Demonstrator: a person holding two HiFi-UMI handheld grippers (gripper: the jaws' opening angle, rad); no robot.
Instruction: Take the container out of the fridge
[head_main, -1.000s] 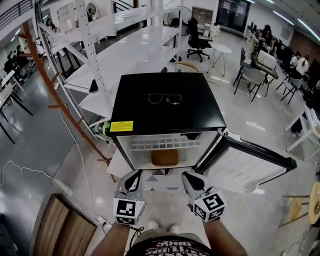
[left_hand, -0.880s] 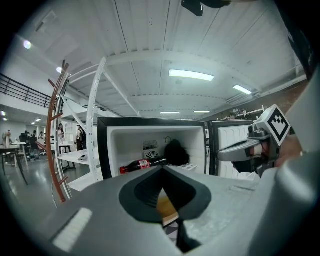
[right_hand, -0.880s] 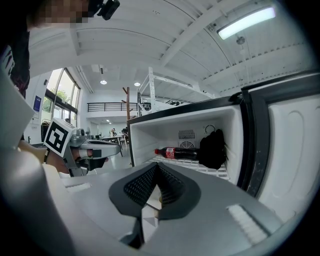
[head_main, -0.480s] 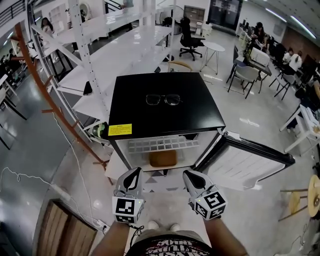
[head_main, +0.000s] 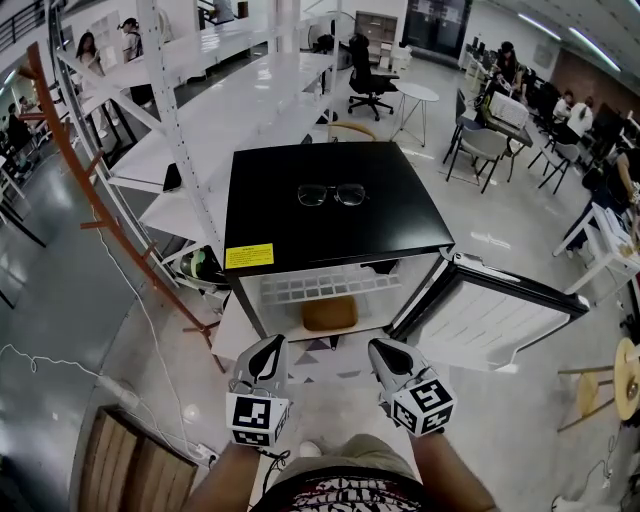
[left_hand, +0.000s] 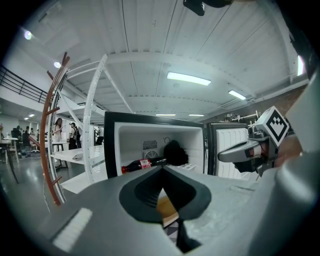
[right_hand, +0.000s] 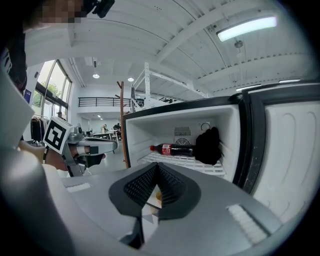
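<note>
Head view puts the container (head_main: 329, 313) at frame centre, on the lower level of the fridge (head_main: 350, 230), under the white wire shelf (head_main: 325, 287) and just inside the open front. Both tools sit below it in the frame, outside the cabinet. The left hand-held gripper (head_main: 268, 350) is down-left of it and the right hand-held gripper (head_main: 386, 352) down-right. The container is approx. midway between the two tips, so we judge neither side clearly nearer. Its long axis looks to run left-right across the frame (a rough call, since the shelf covers its back edge), i.e. crosswise to our reach.

Left gripper view: jaws together at the tips, nothing held. A tan sliver of the container (left_hand: 168, 209) shows low in the slot beneath them, so it lies ahead and below. Right gripper view agrees: jaws closed on nothing, container low under the tips. The bottle (right_hand: 172, 149) lies on the shelf above, well apart from it. The open door (head_main: 490, 322) hangs at frame right, beside the right side's path.

We reckon the reach goes fwd and down, jaws opened first.
</note>
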